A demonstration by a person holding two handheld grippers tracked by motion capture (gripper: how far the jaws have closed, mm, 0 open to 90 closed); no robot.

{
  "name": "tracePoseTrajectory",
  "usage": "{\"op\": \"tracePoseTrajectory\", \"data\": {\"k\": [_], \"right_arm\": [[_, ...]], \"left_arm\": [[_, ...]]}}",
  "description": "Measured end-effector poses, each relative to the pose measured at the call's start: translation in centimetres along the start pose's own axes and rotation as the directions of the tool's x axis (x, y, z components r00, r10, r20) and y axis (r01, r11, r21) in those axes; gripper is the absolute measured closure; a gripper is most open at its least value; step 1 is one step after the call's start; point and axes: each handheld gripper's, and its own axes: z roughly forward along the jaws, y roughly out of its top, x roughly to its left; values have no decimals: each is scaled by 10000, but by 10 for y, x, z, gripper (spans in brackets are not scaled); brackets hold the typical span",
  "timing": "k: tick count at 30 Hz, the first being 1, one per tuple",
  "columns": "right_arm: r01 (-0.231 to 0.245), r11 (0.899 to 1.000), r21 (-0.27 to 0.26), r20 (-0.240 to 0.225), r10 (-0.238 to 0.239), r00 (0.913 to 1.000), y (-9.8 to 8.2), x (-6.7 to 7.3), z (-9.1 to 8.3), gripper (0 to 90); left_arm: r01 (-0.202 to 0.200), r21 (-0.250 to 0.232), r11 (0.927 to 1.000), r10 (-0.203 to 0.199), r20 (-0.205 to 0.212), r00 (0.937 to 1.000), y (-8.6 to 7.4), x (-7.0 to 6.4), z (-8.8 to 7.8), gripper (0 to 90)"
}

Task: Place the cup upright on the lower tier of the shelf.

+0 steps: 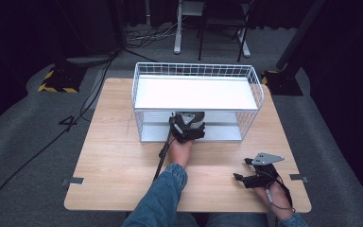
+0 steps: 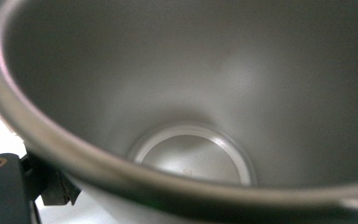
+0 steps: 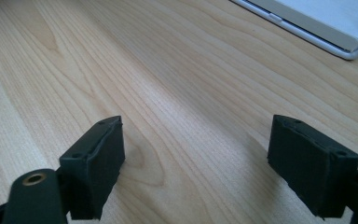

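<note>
Left gripper (image 1: 187,126) holds steel cup (image 2: 186,116) (mouth toward camera); right gripper (image 3: 214,163) agape.

We see a brushed-metal cup (image 2: 191,93) with a dull satin sheen inside, a pale wooden table (image 3: 177,84) with smooth matt grain, a white-coated wire rack (image 1: 196,71), and rough matt black pads (image 3: 98,163) on the right gripper (image 3: 205,163)
</note>
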Motion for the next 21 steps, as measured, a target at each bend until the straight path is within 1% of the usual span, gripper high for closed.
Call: {"op": "tracePoseTrajectory", "data": {"k": [1, 2, 3, 5, 6, 7, 14, 15, 16, 17, 18, 20, 21], "right_arm": [[1, 10000, 0, -1, -1, 10000, 0, 0, 0, 187], [2, 10000, 2, -2, -2, 10000, 0, 0, 0, 187], [-2, 10000, 0, -1, 2, 10000, 0, 0, 0, 187], [2, 10000, 2, 1, -2, 10000, 0, 0, 0, 187], [9, 10000, 0, -5, -9, 10000, 0, 0, 0, 187], [26, 10000, 1, -17, -26, 10000, 0, 0, 0, 187], [61, 10000, 15, -22, -61, 10000, 0, 0, 0, 187], [66, 10000, 15, -27, -66, 10000, 0, 0, 0, 187], [71, 10000, 15, -31, -71, 10000, 0, 0, 0, 187], [71, 10000, 14, -33, -71, 10000, 0, 0, 0, 187], [71, 10000, 14, -33, -71, 10000, 0, 0, 0, 187], [70, 10000, 16, -33, -69, 10000, 0, 0, 0, 187], [72, 10000, 15, -33, -72, 10000, 0, 0, 0, 187]], "left_arm": [[-9, 78, 10000, 9, -2, 10000, 0, 0, 1, 82], [-332, 207, 9992, 326, 292, 9990, 1, 3, 3, 82], [-404, 429, 9983, 367, 840, 9958, 0, 4, 8, 81], [-423, 456, 9981, 387, 784, 9962, 0, 4, 8, 81], [-359, 571, 9977, 315, 760, 9966, 0, 3, 8, 81], [-618, 543, 9966, 580, 682, 9960, 1, 4, 9, 81], [-656, 534, 9964, 616, 746, 9953, 1, 5, 9, 79], [-366, 628, 9974, 320, 733, 9968, 0, 3, 8, 78], [98, 638, 9979, -145, 738, 9972, 0, -1, 8, 78], [112, 645, 9979, -160, 740, 9971, 0, 0, 8, 68], [-166, 638, 9978, 110, 875, 9961, 0, 2, 8, 68], [82, 557, 9984, -134, 945, 9954, -1, 1, 8, 2], [-349, 393, 9986, 306, 1053, 9940, 0, 4, 8, 0]]}}
